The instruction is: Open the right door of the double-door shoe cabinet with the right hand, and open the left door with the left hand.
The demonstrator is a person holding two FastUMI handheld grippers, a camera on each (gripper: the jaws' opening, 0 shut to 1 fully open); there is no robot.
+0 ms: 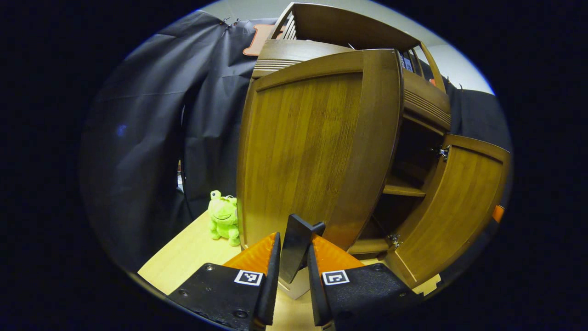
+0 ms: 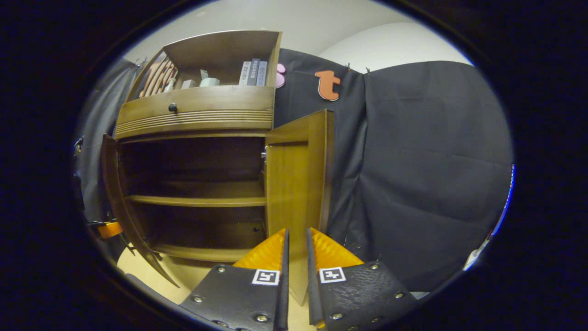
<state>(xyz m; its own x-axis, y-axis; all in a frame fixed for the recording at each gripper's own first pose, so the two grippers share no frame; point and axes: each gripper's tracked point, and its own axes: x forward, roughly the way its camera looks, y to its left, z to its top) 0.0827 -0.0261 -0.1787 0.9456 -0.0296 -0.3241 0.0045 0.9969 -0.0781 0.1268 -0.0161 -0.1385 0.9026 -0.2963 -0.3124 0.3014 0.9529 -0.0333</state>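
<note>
Left gripper view: the left gripper [image 1: 294, 257] has its jaws closed on a dark, flat handle [image 1: 296, 243] that stands up between the two fingers, both of which press on it. The handle belongs to the left door [image 1: 312, 151], whose outer face rises directly ahead of the jaws. The door stands swung out from the shoe cabinet [image 1: 422, 105]. To the right of the jaws, the cabinet interior is exposed, with a shelf [image 1: 404, 189] inside, and the right door [image 1: 455, 207] hangs open farther right. To the left of the jaws, a green plush frog [image 1: 224, 215] sits on the light wooden table [image 1: 183, 262], just beside the left door's edge.

Right gripper view: the right gripper [image 2: 296, 257] has its jaws nearly closed, with a narrow gap between the fingers. The lower edge of the right door runs down into this gap; whether the fingers press on it cannot be determined. The right door rises straight ahead of the jaws, swung open. To the left of the jaws, the open cabinet shows two shelves. The left door stands open at the far left. Above, a drawer with a dark knob [image 2: 172, 107] sits under an open top compartment holding books [image 2: 255, 72].
</note>
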